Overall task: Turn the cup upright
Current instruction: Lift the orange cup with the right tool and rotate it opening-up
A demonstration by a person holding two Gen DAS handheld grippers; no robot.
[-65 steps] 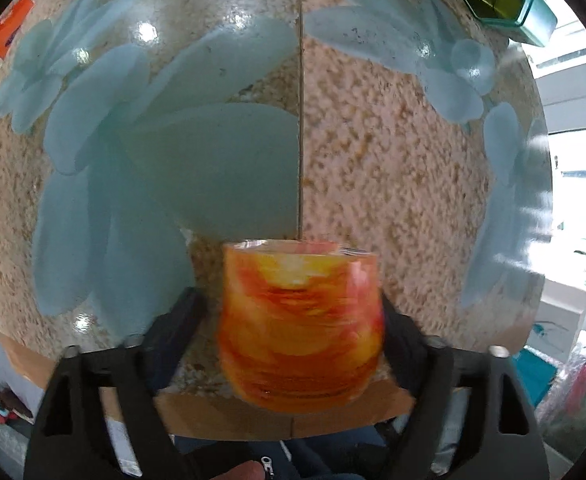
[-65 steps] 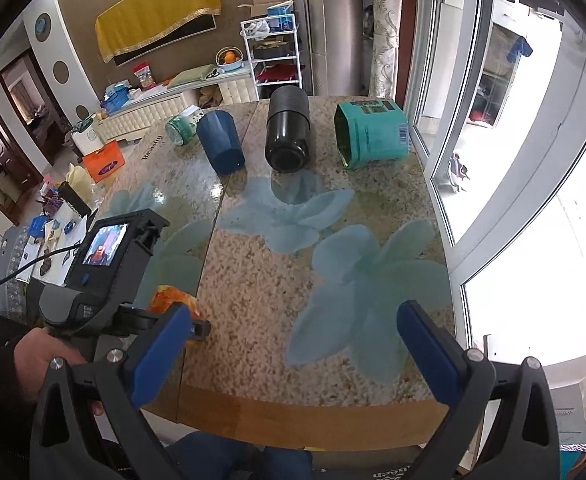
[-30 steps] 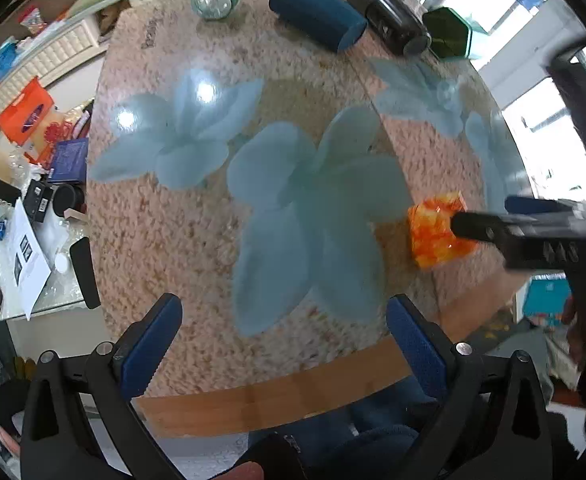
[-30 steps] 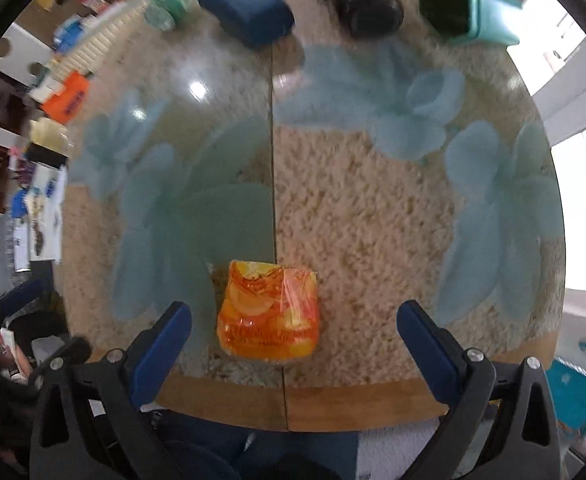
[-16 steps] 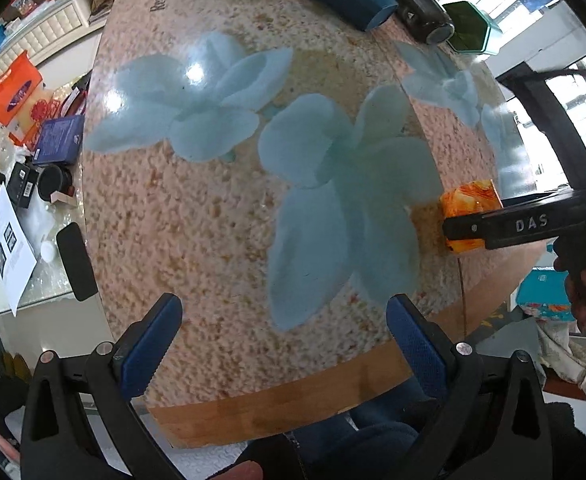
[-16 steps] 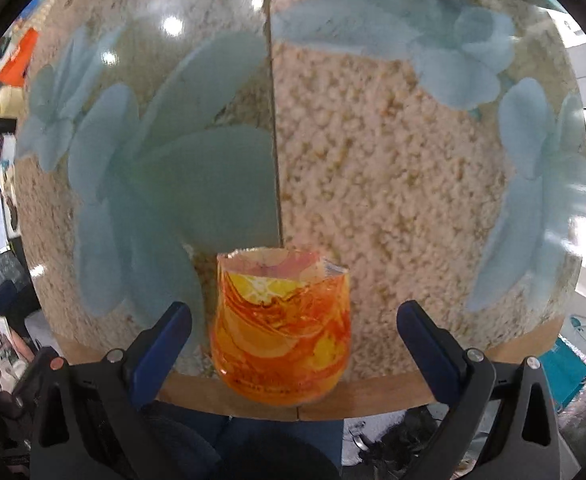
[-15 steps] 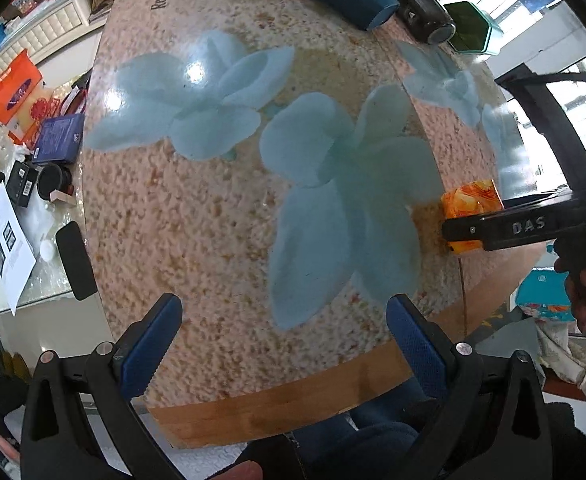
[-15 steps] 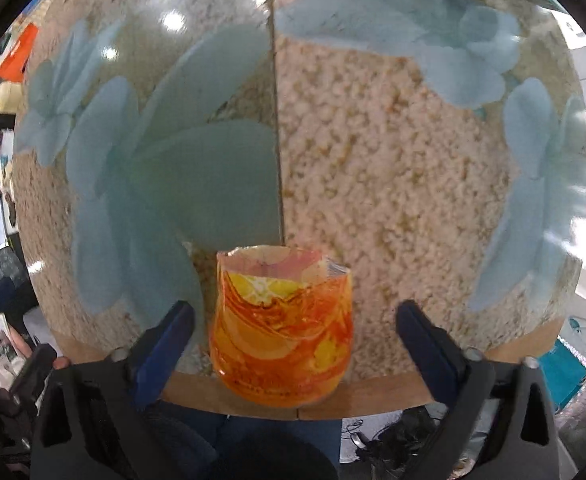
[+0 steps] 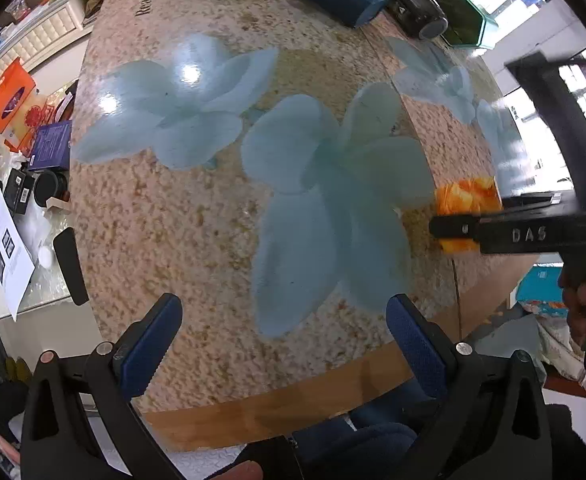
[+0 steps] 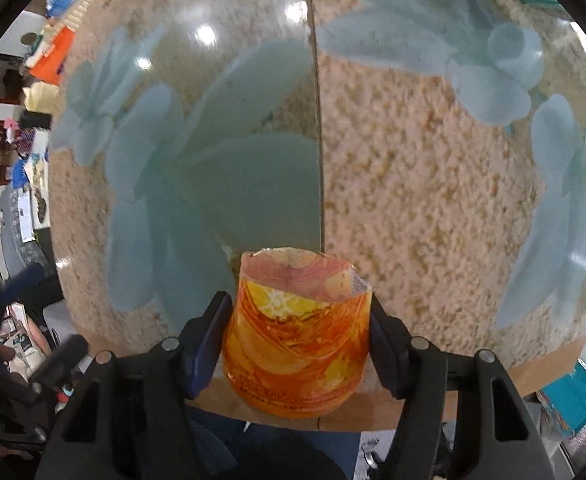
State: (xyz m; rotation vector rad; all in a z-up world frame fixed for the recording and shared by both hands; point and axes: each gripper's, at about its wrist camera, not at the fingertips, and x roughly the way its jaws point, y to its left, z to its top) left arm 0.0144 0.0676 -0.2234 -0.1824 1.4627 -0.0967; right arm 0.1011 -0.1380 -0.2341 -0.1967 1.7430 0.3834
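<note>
Orange-and-yellow patterned cup (image 10: 299,334) is sitting near the table's near edge, beside the centre seam, mouth apparently facing the far side. Its sides are being pressed between two pads.

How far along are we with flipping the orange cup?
Done: the right claw is shut on the orange cup near the table's front edge. In hand: the grip; the cup's open rim faces away from the camera. Left: whether it already stands upright cannot be told; then release. The left claw is open, holding nothing.
</note>
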